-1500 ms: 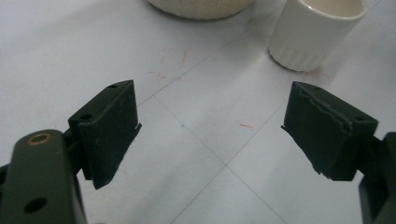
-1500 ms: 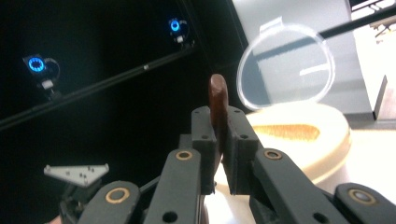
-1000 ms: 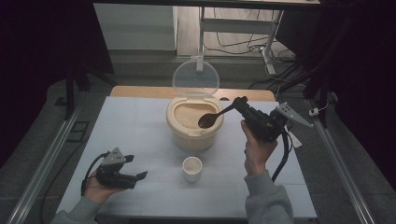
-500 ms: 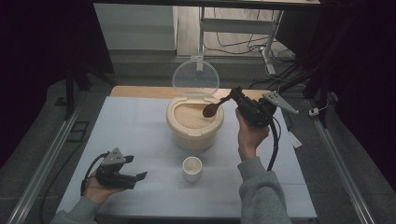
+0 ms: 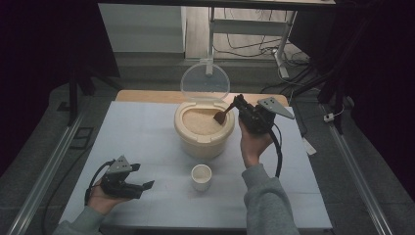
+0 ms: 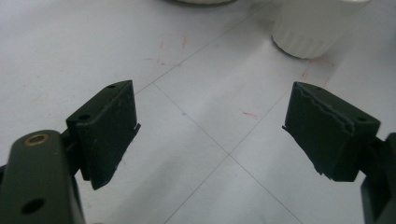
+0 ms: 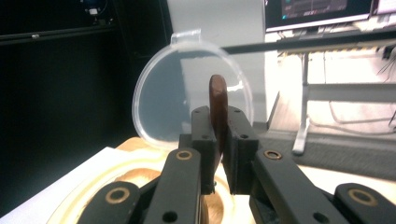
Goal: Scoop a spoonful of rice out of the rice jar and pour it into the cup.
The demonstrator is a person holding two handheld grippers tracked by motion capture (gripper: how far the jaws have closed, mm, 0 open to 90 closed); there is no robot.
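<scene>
A brown spoon (image 5: pixel 221 116) is clamped in the right gripper (image 5: pixel 243 108) over the rice container (image 5: pixel 204 128); the left gripper (image 5: pixel 139 186) is held wide open above the table (image 5: pixel 142 132).

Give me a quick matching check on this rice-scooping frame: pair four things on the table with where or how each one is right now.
Things:
1. brown spoon
2. clear lid
3. small white cup
4. left gripper

States:
A. open, held low at the near left of the table, nothing between the jaws
B. standing up, hinged open behind the tub
C. clamped in the right gripper, bowl end over the rice
D. upright on the table in front of the tub

Pairs: 1-C, 2-B, 3-D, 4-A
</scene>
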